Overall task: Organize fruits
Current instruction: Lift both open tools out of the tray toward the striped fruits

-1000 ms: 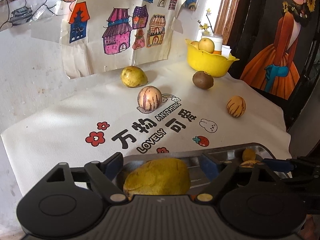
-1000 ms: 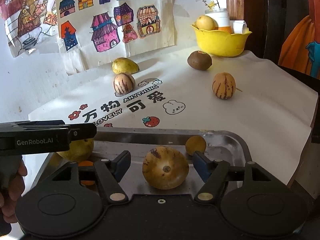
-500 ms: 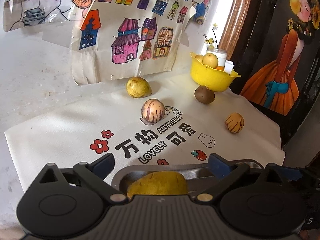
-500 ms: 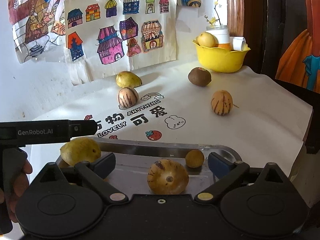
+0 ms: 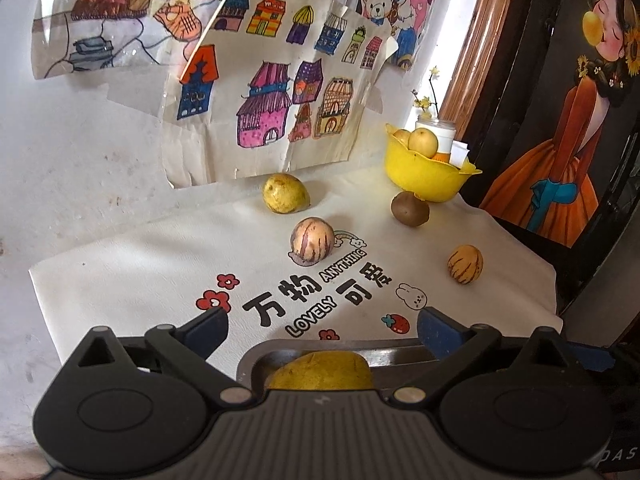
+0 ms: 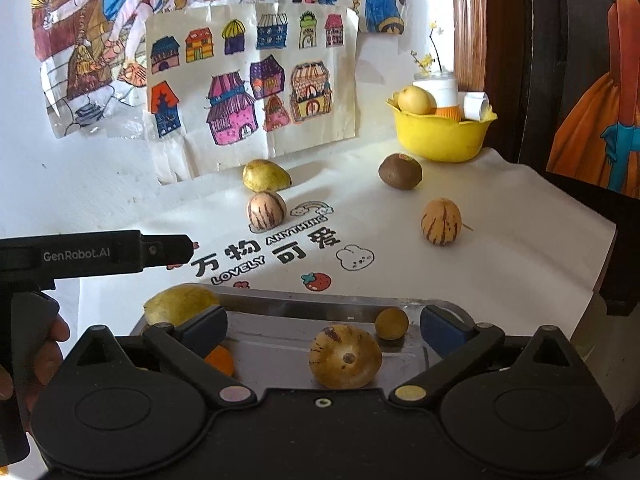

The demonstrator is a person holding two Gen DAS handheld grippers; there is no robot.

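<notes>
A metal tray at the cloth's near edge holds a striped pepino melon, a small yellow fruit, an orange fruit and a yellow mango. My right gripper hovers above the melon, its jaws opening and touching nothing. My left gripper is open over the same mango, clear of it. Farther back on the cloth lie a yellow mango, a pale striped pepino, a brown kiwi and an orange striped pepino.
A yellow bowl with fruit and a white jar stands at the back right by a dark panel. Drawings hang on the white wall behind. The left gripper and the hand holding it show at the right view's left edge.
Both grippers spread their jaws wider and drew up and back from the tray. The mango and the striped melon stay in the tray, now lower in each view.
</notes>
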